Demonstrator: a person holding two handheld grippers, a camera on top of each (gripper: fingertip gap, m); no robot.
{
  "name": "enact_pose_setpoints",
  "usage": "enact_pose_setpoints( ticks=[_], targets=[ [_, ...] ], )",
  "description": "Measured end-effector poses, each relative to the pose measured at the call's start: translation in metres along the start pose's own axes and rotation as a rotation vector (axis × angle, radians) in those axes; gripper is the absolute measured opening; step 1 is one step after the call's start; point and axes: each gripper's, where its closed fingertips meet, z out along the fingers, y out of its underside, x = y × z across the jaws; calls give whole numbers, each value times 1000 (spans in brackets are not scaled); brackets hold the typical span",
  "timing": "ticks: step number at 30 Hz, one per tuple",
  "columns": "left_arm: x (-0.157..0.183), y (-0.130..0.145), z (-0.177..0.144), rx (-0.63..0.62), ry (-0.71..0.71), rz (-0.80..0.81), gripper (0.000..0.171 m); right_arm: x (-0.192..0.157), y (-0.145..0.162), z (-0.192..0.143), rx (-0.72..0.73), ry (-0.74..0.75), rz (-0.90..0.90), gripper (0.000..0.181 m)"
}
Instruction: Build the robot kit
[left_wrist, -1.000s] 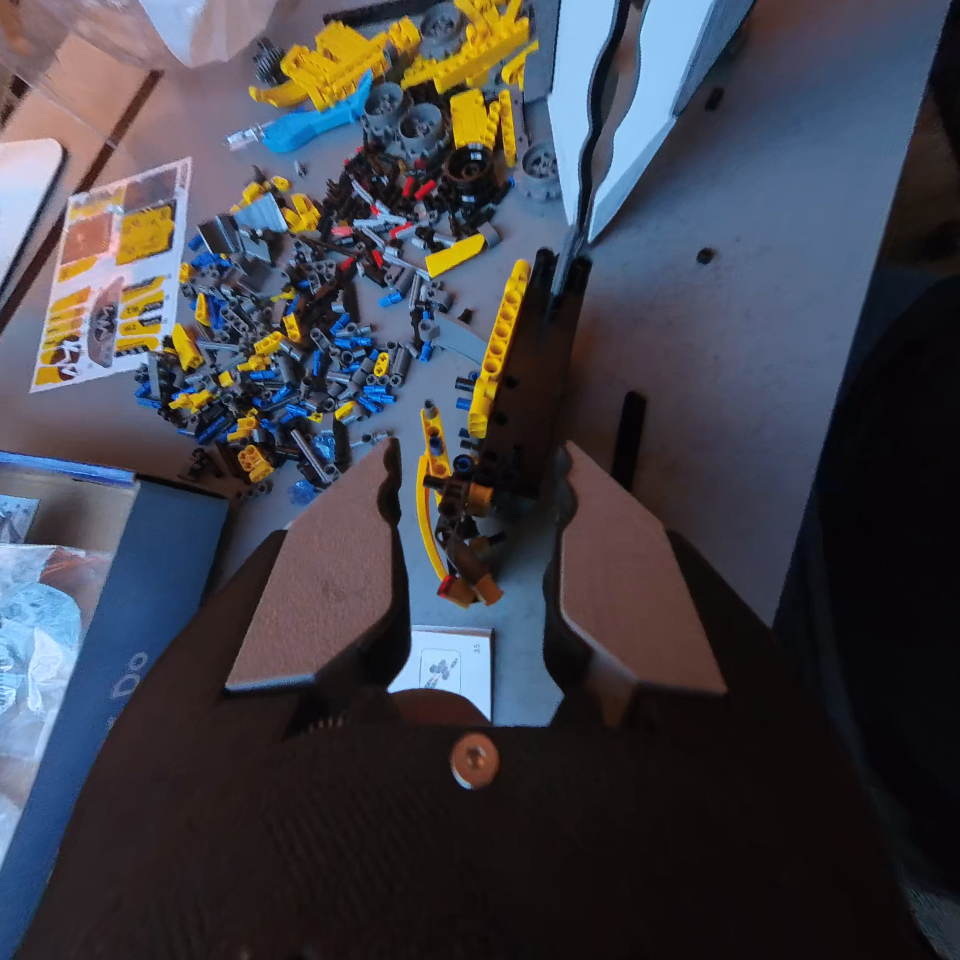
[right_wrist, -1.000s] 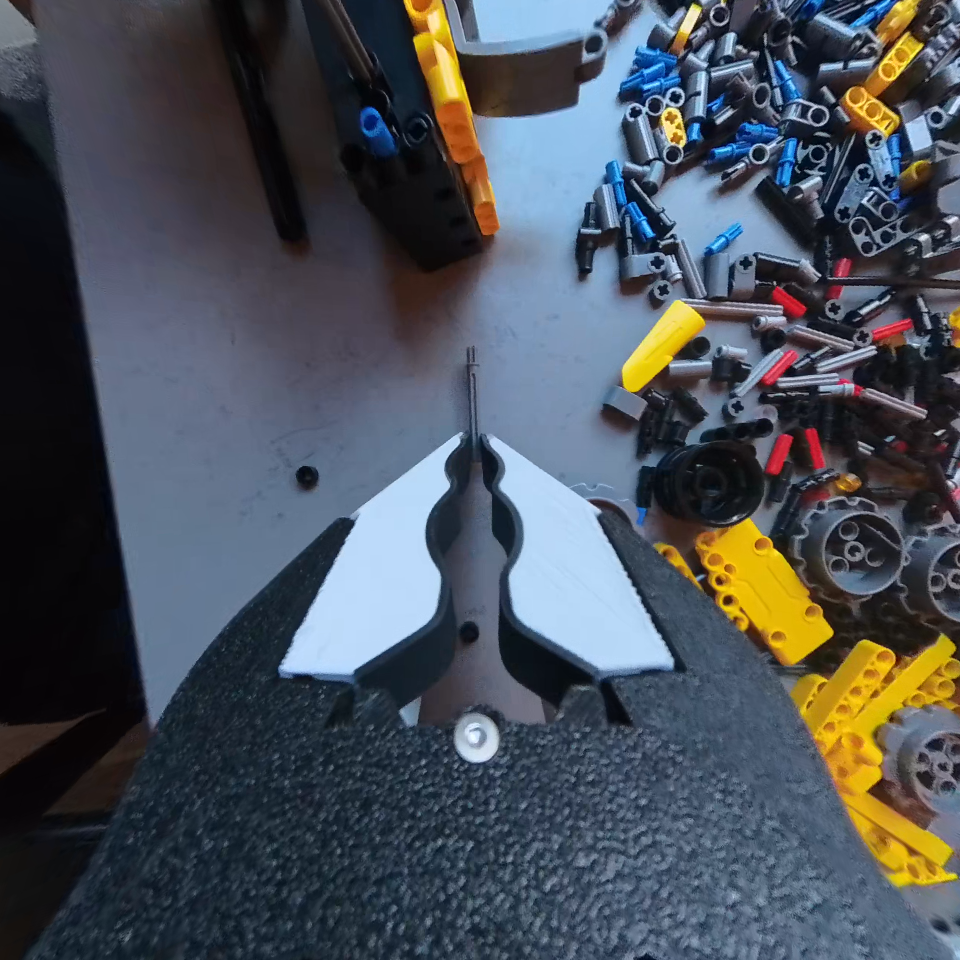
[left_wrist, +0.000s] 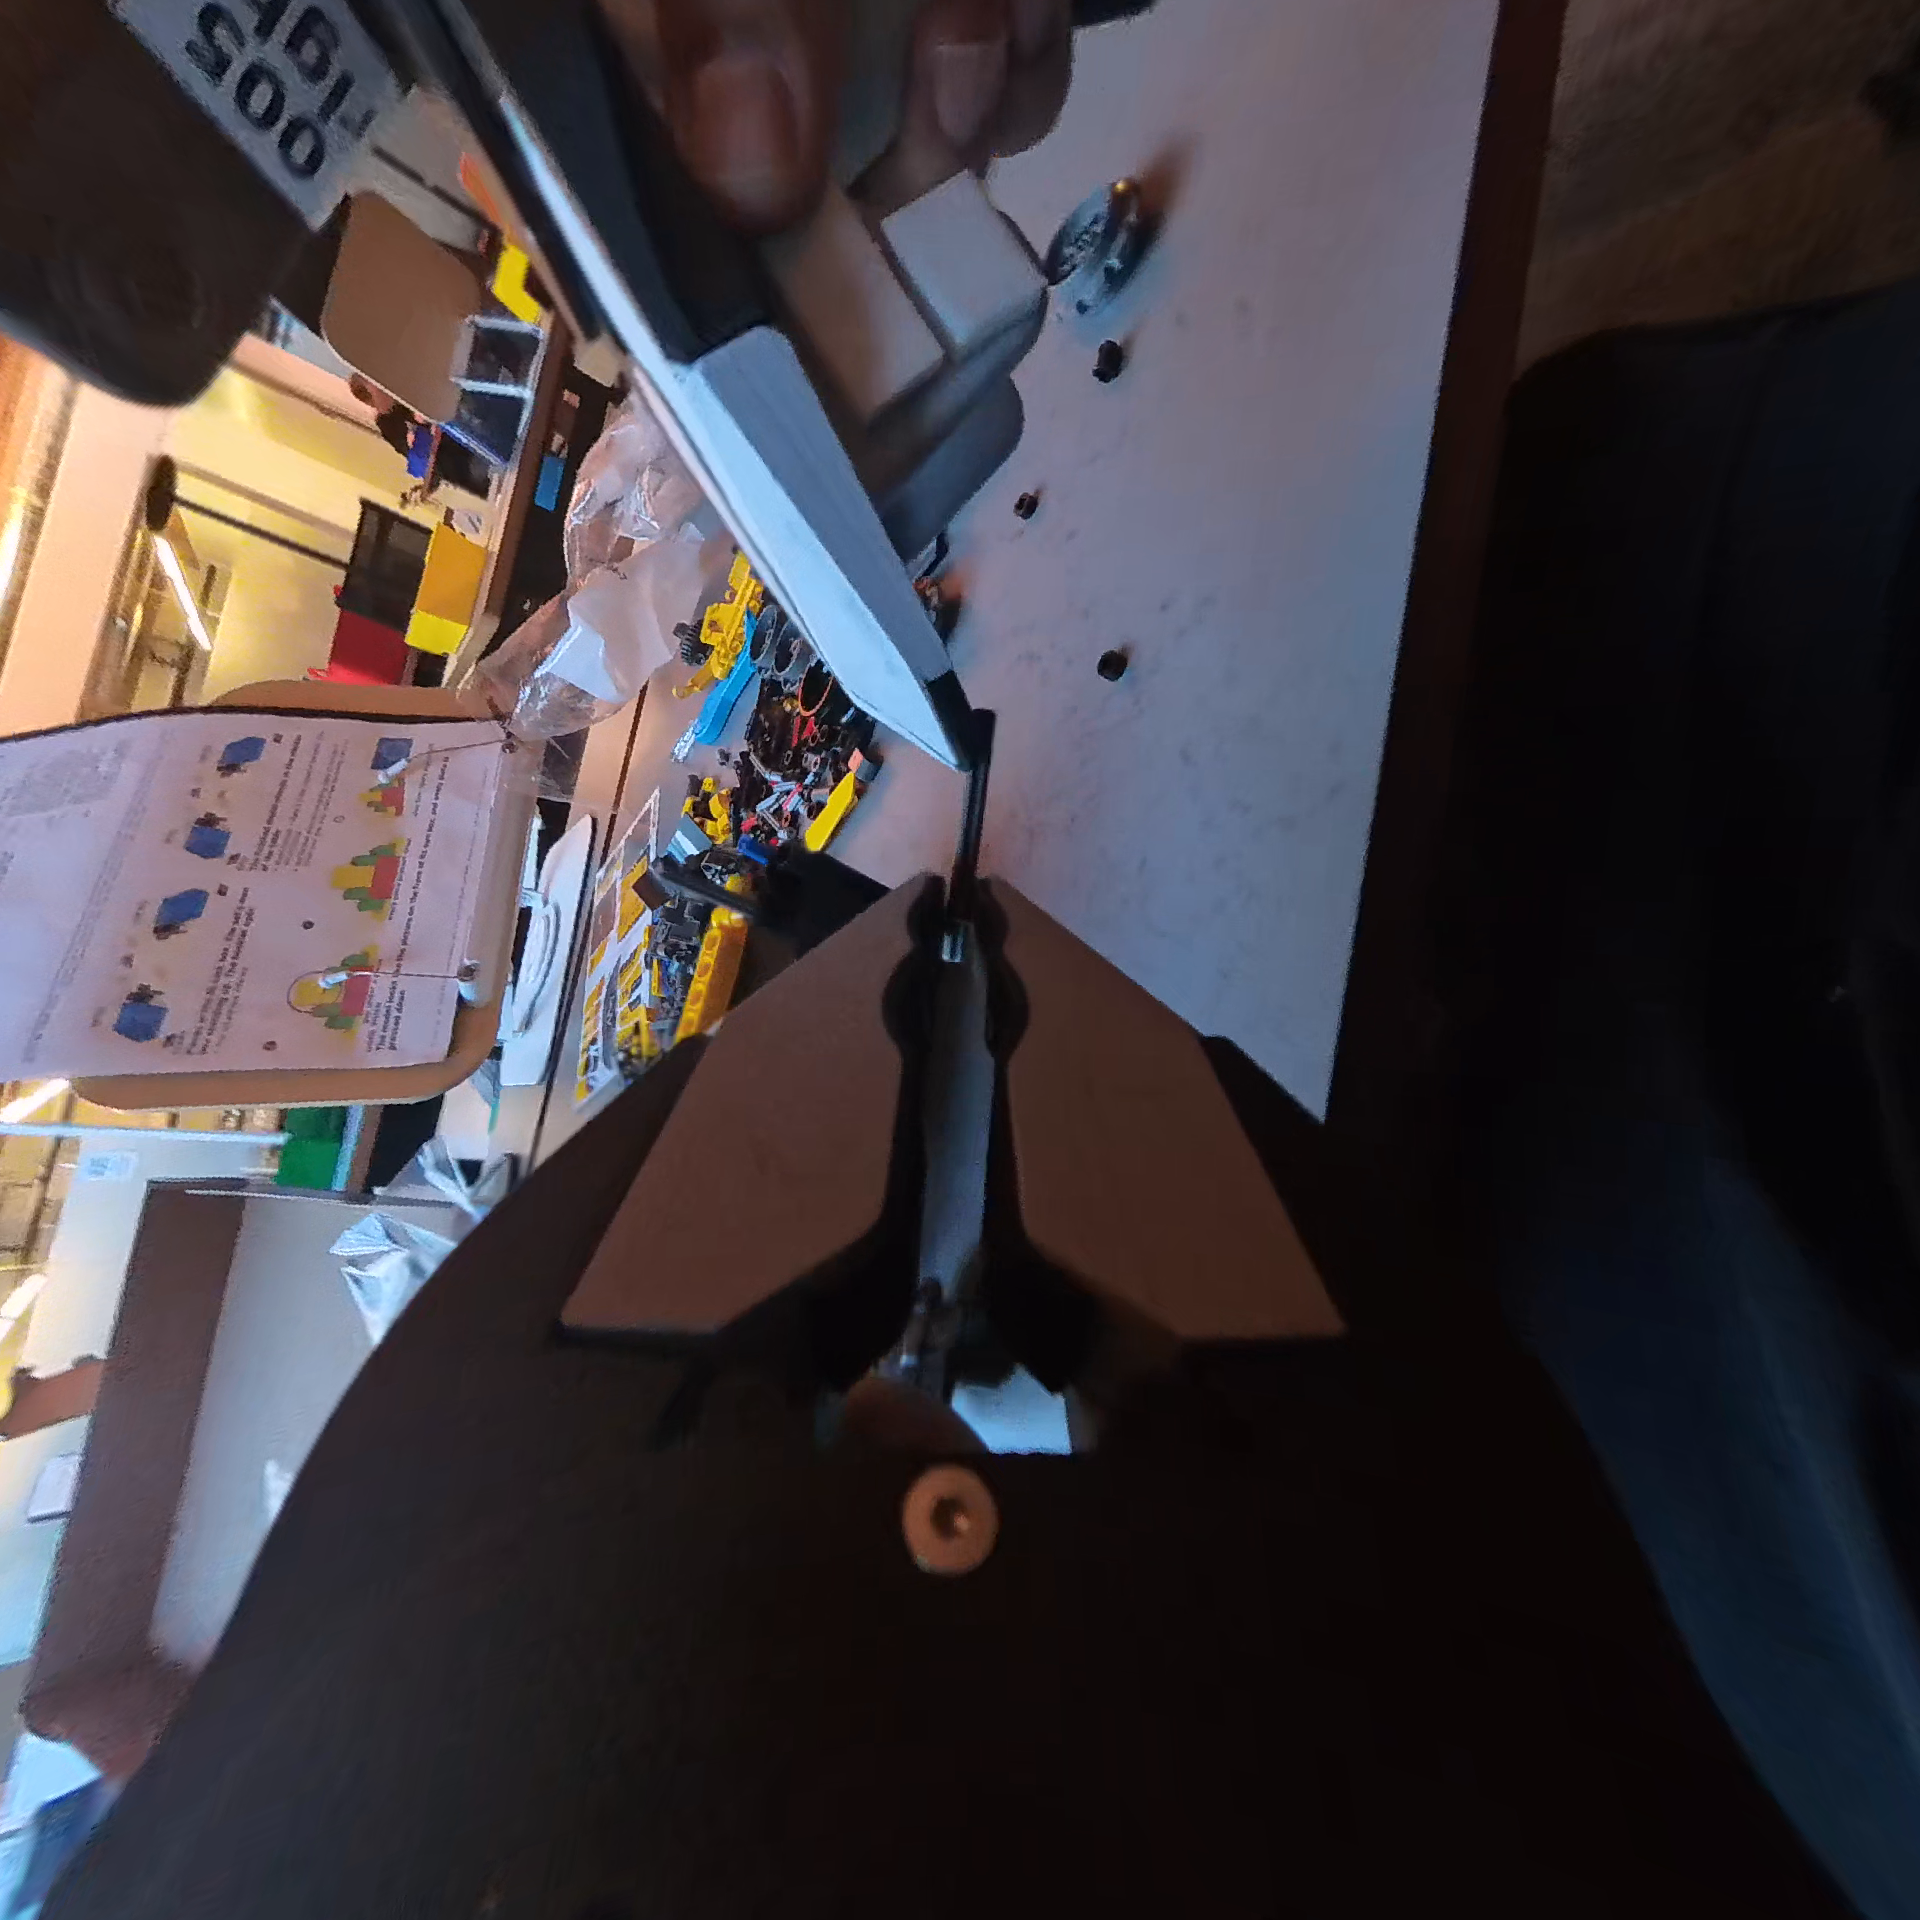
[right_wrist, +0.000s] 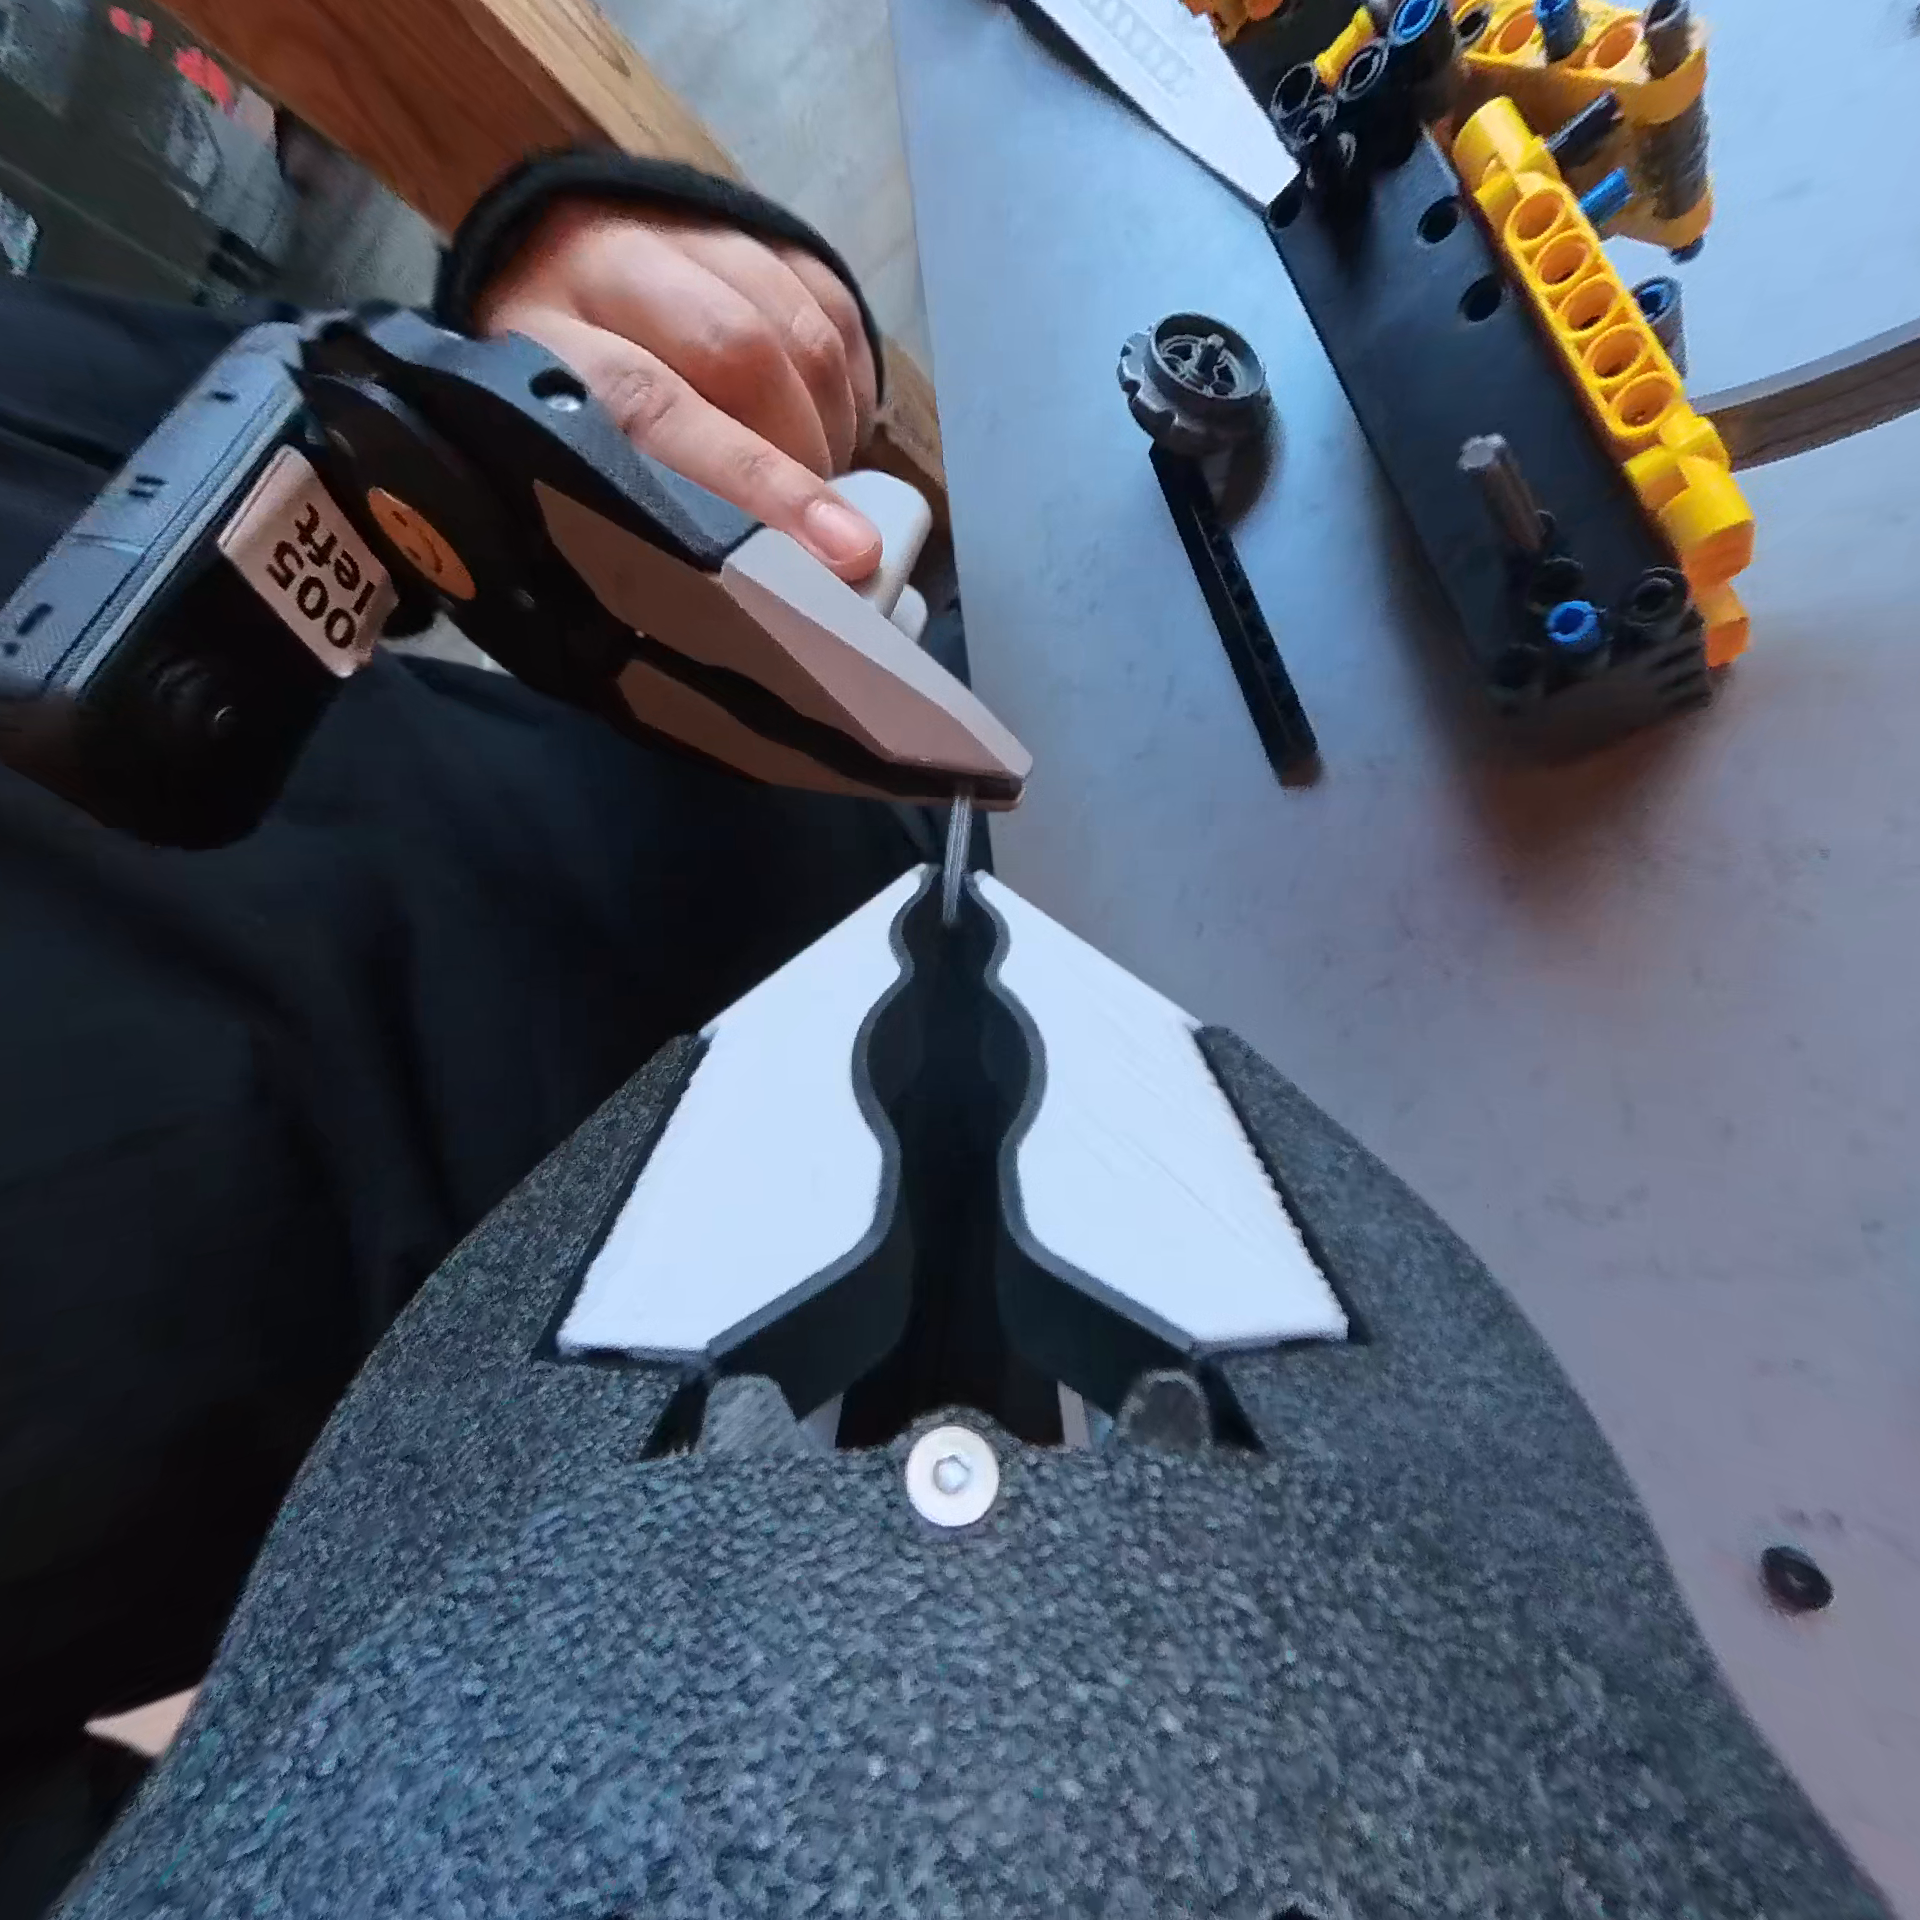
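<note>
A: Both grippers pinch one thin dark axle (right_wrist: 956, 868); right gripper (right_wrist: 948, 896) has jaws closed on its near end; left gripper (left_wrist: 954, 902) has jaws closed on the other end; tips nearly meet.

B: Why held like that?

A: Looks like a handover, my guess; two-ended grip keeps the rod straight, raised off the desk (right_wrist: 1455, 1039).

B: Surroundings?

A: Right wrist view: black beam (right_wrist: 1236, 608) with a small wheel (right_wrist: 1195, 369) lies on the desk beyond the tips; yellow-black assembly (right_wrist: 1538, 436) far right; a hand (right_wrist: 707, 353) grips the left tool.
</note>
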Motion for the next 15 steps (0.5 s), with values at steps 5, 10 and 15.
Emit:
enact_pose_setpoints(
  ticks=[5,10,15],
  targets=[
    [1,3,4,56,21,-171,1,4,-4,-1,53,2,9,3],
    [2,6,8,72,32,-247,1,11,-9,-3,110,11,19,3],
    [-4,7,12,114,74,-441,1,22,-26,-25,258,67,-5,10]
  ],
)
